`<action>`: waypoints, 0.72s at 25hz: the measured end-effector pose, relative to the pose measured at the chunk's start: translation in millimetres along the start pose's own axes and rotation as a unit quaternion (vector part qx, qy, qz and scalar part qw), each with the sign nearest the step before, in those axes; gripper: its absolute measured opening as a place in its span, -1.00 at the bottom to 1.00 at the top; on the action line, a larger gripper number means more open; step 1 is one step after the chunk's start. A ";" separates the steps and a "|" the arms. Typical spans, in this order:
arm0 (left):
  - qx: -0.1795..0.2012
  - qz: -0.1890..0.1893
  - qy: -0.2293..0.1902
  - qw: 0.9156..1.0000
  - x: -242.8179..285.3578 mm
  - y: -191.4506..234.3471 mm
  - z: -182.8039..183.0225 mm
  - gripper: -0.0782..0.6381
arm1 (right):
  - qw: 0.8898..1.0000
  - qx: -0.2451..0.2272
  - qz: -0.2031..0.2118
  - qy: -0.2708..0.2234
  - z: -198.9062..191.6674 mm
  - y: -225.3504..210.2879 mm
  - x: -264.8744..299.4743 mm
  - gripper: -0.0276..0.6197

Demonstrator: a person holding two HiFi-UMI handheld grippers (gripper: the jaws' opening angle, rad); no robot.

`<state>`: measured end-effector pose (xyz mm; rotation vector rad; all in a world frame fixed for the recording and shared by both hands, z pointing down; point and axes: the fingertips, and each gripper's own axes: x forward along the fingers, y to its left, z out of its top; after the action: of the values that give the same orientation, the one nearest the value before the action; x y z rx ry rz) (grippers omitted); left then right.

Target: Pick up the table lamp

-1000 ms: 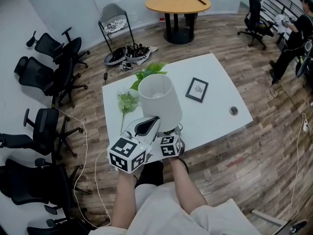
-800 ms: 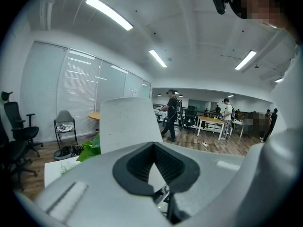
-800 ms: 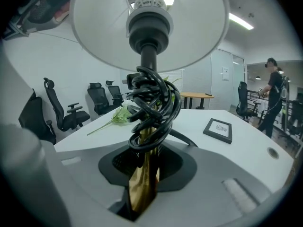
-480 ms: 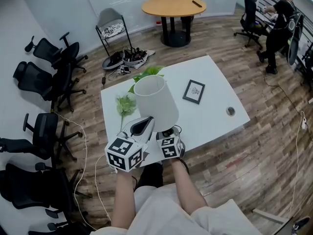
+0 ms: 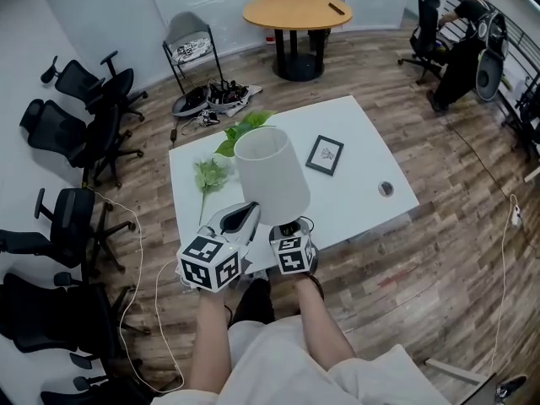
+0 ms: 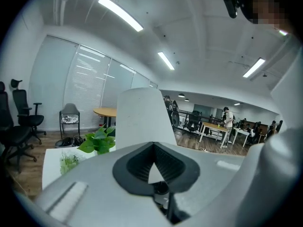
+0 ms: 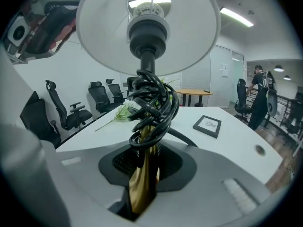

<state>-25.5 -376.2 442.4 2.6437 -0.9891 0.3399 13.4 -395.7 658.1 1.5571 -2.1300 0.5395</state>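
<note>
Pinching the table lamp only by its gold stem, the right gripper risks it tipping; the left gripper is clenched empty.

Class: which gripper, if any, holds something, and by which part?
The right gripper holds the table lamp by its gold stem, jaws shut below the coiled black cord. The left gripper holds nothing.

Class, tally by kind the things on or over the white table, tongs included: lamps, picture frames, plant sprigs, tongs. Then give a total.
table lamp: 1
picture frame: 1
plant sprigs: 2 (leafy sprig, pale sprig)
tongs: 2 (left tongs, right tongs)
Total: 6
</note>
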 end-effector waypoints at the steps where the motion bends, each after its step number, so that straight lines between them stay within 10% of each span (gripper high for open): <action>1: -0.003 0.004 -0.001 1.000 -1.7 -3.0 -1.6 -0.78 | 1.000 0.000 0.001 0.004 -3.2 -1.0 -5.4 -0.57; 18: -0.078 0.070 0.001 0.994 -57.6 -51.8 -69.9 -0.78 | 1.000 -0.006 0.011 0.005 -42.6 -18.0 -85.5 -0.57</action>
<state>-41.3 -279.8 478.9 2.4403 -1.1557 0.2841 58.6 -310.5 646.0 1.5219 -2.1418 0.5393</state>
